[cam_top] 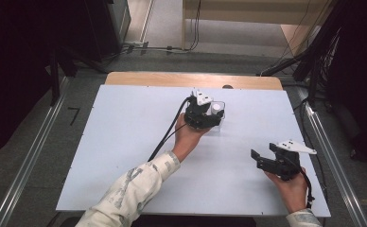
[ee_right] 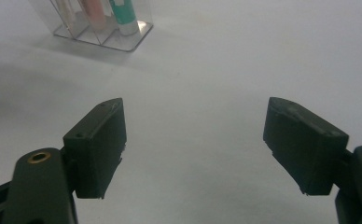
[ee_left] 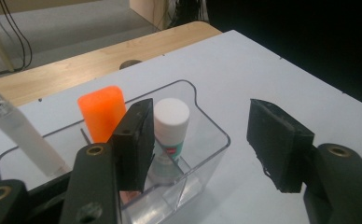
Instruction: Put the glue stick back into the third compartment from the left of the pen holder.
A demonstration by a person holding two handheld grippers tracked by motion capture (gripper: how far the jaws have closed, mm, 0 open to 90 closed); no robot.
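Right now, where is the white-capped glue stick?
In the left gripper view the glue stick stands upright in the clear box, right of the orange stick, near the table's far edge.

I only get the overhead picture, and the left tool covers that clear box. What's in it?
Observer: From the left gripper view, the clear box holds an orange stick standing upright.
Operator: Anything else in there?
Observer: A white-capped tube stands in the compartment beside it, with a pale pen-like thing leaning further along.
Operator: Is the left gripper squeezing the tube?
Observer: No. The left gripper is open, one jaw in front of the tube, the other outside the box.
Operator: And the right one?
Observer: The right gripper is open above the bare white table.
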